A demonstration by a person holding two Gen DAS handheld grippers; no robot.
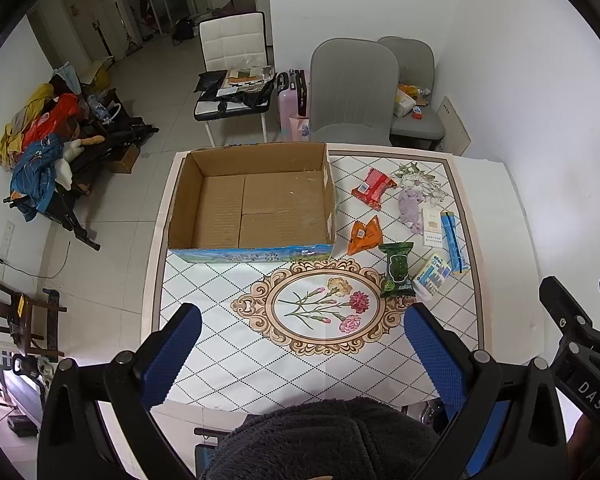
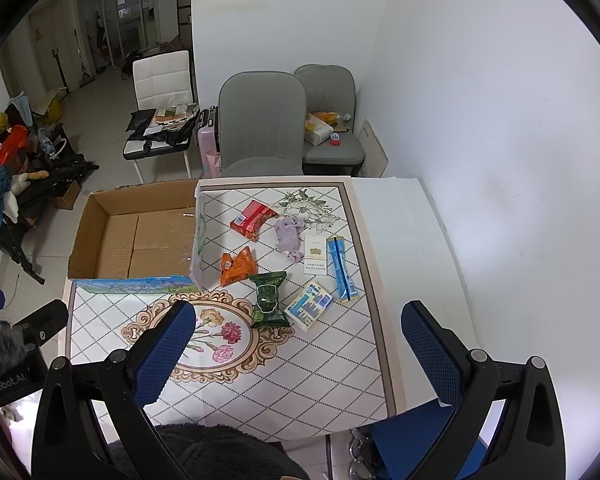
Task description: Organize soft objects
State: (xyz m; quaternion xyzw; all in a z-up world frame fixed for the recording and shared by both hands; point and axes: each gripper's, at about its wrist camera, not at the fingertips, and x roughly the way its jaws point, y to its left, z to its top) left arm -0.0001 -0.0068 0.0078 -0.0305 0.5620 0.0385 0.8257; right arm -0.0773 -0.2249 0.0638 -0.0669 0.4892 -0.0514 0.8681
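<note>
An empty open cardboard box point(image 1: 252, 204) point(image 2: 140, 240) stands at the table's far left. To its right lie a red packet point(image 1: 373, 188) point(image 2: 253, 218), an orange packet point(image 1: 364, 235) point(image 2: 238, 266), a green packet point(image 1: 397, 270) point(image 2: 269, 300), a lilac soft cloth point(image 1: 411, 209) point(image 2: 289, 236), a tissue pack point(image 1: 432, 276) point(image 2: 309, 307), a white carton point(image 1: 432, 227) point(image 2: 314, 255) and a blue sachet point(image 1: 454, 242) point(image 2: 342, 270). My left gripper point(image 1: 302, 344) is open and empty above the near table. My right gripper point(image 2: 300, 344) is open and empty, nearer than the packets.
The table point(image 1: 228, 344) carries a flower-patterned cloth. Two grey chairs point(image 1: 352, 92) and a white chair point(image 1: 236, 52) with clutter stand behind it. A pile of clothes point(image 1: 44, 148) lies on the floor at left. A white wall point(image 2: 500, 120) runs along the right.
</note>
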